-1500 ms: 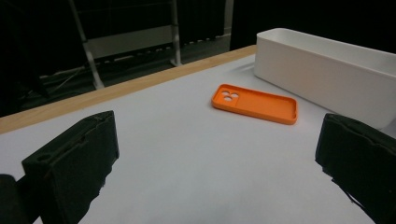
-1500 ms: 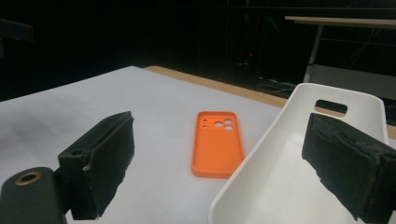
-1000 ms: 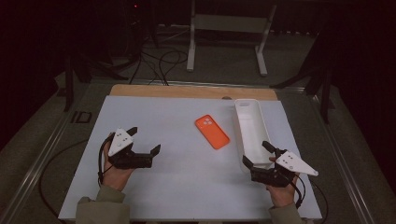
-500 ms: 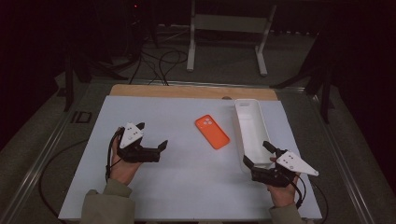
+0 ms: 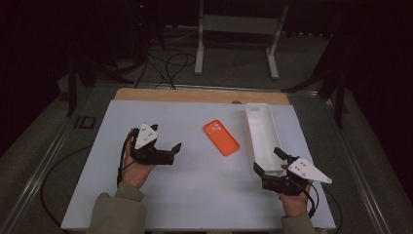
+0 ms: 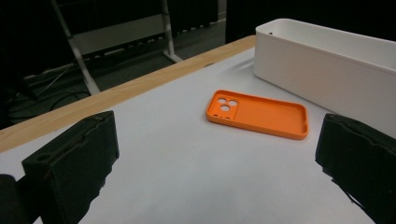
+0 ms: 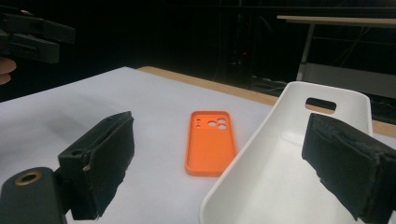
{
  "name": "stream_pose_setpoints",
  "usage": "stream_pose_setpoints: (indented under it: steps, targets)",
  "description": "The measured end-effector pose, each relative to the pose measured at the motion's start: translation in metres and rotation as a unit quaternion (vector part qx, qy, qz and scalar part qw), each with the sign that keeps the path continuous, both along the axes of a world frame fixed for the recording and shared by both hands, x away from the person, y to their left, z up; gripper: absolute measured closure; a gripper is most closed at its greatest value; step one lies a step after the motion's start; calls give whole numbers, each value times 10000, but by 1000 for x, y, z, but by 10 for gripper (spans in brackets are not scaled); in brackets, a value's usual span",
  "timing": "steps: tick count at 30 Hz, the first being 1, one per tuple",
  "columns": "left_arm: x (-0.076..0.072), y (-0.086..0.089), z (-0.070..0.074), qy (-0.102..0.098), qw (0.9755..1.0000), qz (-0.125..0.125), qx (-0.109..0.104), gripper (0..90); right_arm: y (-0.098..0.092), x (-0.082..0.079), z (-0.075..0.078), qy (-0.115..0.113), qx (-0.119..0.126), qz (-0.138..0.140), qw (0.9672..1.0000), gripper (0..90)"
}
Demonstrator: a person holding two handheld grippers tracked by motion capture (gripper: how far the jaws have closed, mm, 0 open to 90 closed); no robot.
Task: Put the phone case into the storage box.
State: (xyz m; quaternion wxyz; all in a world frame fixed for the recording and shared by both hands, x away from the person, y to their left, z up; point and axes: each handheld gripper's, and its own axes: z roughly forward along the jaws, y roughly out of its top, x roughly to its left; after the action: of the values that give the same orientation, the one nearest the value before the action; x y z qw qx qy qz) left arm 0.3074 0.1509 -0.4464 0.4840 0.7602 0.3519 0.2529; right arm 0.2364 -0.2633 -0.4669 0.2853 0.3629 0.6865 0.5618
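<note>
An orange phone case (image 5: 221, 137) lies flat on the white table top (image 5: 195, 195), camera holes up (image 6: 258, 113) (image 7: 209, 140). To its right stands a long white tray (image 5: 262, 136) (image 6: 327, 60) (image 7: 289, 177), nothing visible inside. My left gripper (image 5: 176, 149) hovers left of the case, open, jaws pointing toward it. My right gripper (image 5: 267, 161) is open at the tray's near end, nothing between its jaws. The left gripper (image 7: 32, 35) shows far off in the right gripper view.
A wooden strip (image 5: 195, 95) runs along the table's far edge. Beyond it, a metal stand (image 5: 234, 29) and cables (image 5: 160, 63) rest on the dark floor. Metal rails (image 5: 44, 161) flank the table.
My left gripper has moved forward and to the right, toward the orange case. The right gripper, case and tray have stayed put.
</note>
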Motion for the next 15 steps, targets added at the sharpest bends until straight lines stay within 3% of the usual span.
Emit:
stream_pose_setpoints:
  steps: [15]
  targets:
    - [10, -17, -3, 34, 9999, -122, 24, 3, 1, 0, -1, 20, -50, 8, 10000, 93]
